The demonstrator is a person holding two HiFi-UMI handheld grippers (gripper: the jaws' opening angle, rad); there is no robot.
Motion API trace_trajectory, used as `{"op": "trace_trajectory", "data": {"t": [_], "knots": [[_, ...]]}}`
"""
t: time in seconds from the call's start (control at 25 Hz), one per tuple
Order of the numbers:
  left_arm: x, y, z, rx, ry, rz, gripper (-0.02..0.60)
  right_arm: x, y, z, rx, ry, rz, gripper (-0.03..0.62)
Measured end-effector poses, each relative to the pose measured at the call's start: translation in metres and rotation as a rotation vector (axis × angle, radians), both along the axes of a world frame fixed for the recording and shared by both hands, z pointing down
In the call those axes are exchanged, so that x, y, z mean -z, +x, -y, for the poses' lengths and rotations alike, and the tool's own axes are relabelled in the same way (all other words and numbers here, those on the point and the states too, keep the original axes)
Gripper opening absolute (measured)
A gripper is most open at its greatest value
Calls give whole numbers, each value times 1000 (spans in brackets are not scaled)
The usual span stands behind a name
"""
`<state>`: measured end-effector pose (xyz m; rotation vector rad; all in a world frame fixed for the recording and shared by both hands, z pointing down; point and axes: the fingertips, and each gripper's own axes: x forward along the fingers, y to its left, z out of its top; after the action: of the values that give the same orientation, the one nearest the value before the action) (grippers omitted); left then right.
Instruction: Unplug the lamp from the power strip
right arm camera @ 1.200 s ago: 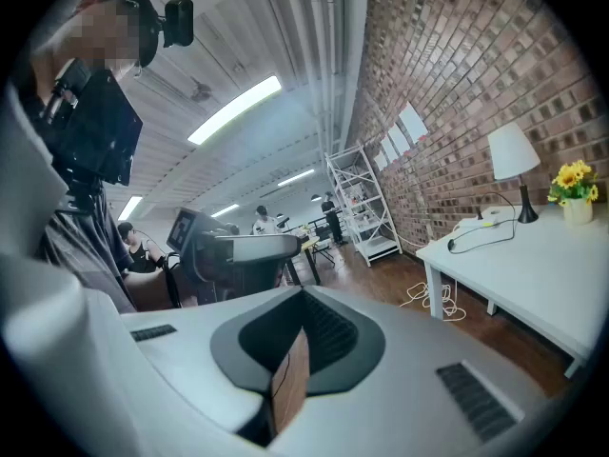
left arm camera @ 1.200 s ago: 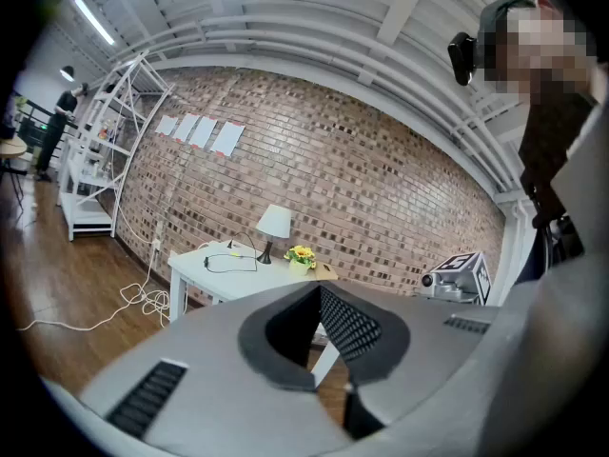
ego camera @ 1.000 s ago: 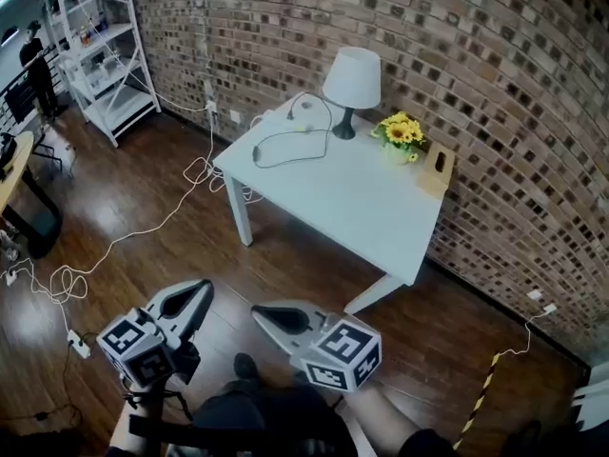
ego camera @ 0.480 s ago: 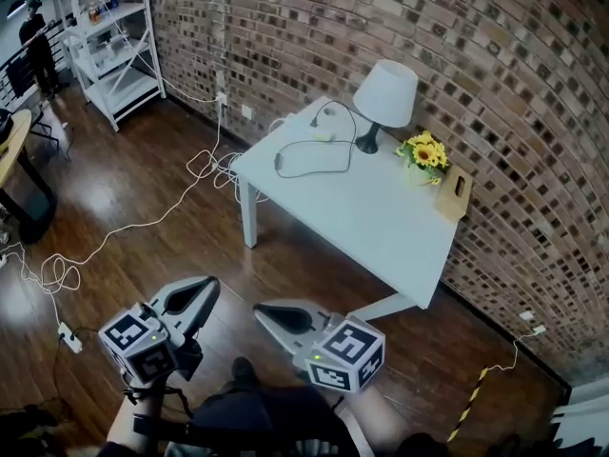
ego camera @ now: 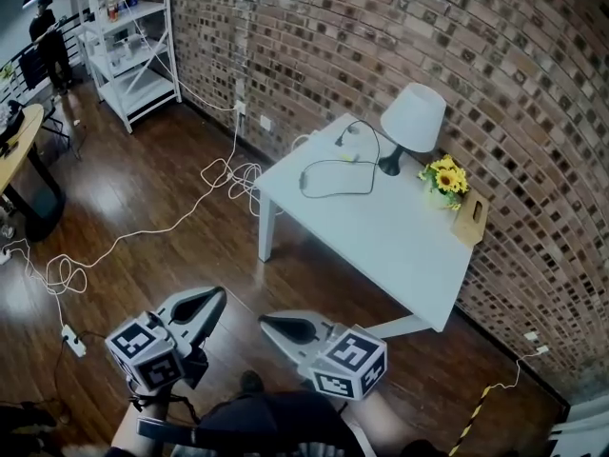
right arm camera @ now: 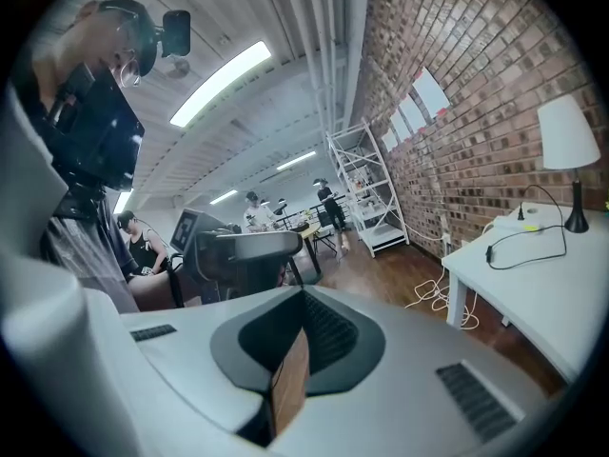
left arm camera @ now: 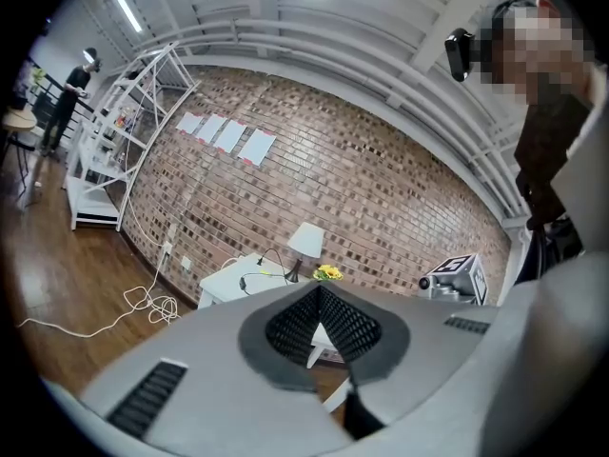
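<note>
The lamp (ego camera: 412, 119), with a white shade and dark base, stands at the far side of a white table (ego camera: 381, 231) against the brick wall. Its black cord (ego camera: 333, 174) loops across the tabletop to a white power strip (ego camera: 350, 133) near the table's back corner. Both grippers hang low in front of my body, well short of the table. The left gripper (ego camera: 217, 296) is shut and holds nothing. The right gripper (ego camera: 267, 323) is also shut and holds nothing. The lamp (left arm camera: 306, 241) shows small in the left gripper view, and the lamp (right arm camera: 563, 133) at the right edge of the right gripper view.
Yellow sunflowers (ego camera: 445, 177) and a wooden box (ego camera: 470, 220) sit on the table beside the lamp. White cables (ego camera: 228, 174) trail over the wood floor to another power strip (ego camera: 71, 341). A white shelf rack (ego camera: 133, 46) and a person (ego camera: 48, 27) are at the back left.
The head view has swung left, so the table and lamp now sit further right and lower in the frame. Both grippers stay shut and low in front of the body.
</note>
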<state>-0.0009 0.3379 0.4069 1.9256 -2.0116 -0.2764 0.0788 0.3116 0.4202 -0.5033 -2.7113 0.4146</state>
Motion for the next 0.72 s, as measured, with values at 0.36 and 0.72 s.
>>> {"op": "trace_trajectory", "data": {"t": [0.36, 0.72], "knots": [[10, -6, 18, 25, -2, -157, 9, -9, -14, 13, -12, -12, -17, -11], [-3, -8, 81, 49, -56, -63, 9, -15, -11, 69, 54, 117, 6, -11]]}}
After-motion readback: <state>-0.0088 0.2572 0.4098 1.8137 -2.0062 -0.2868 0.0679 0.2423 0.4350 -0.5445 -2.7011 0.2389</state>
